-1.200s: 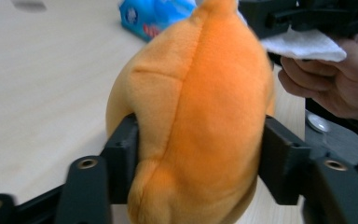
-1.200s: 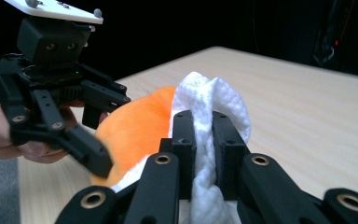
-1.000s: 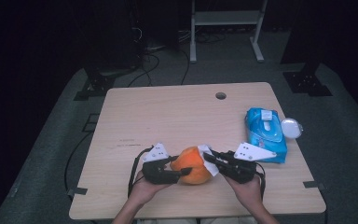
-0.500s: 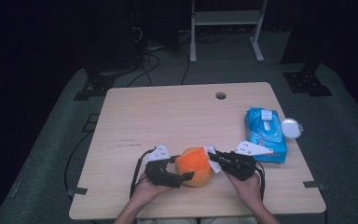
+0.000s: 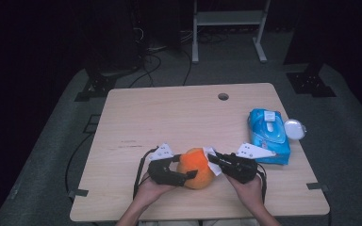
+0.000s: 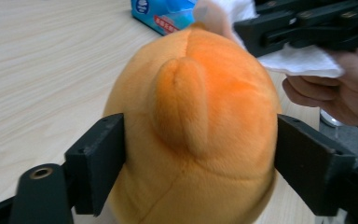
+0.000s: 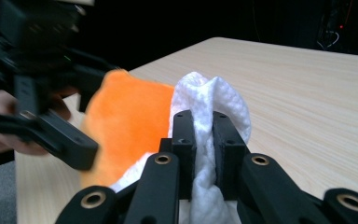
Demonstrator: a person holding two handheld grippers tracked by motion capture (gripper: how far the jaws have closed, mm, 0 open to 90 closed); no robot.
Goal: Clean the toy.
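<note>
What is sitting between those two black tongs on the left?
An orange plush toy fills the gap between the left tongs, whose jaws have just been opening; the left gripper view shows them flanking its sides.

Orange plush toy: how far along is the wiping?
Done: a white wipe is out and pinched in the right gripper, with the blue wipe pack behind. In hand: the wipe rests against the top of the orange plush toy; the left gripper, whose jaws have just been opening, brackets its sides. Left: wiping the other faces, probably; how clean it is cannot be told.
</note>
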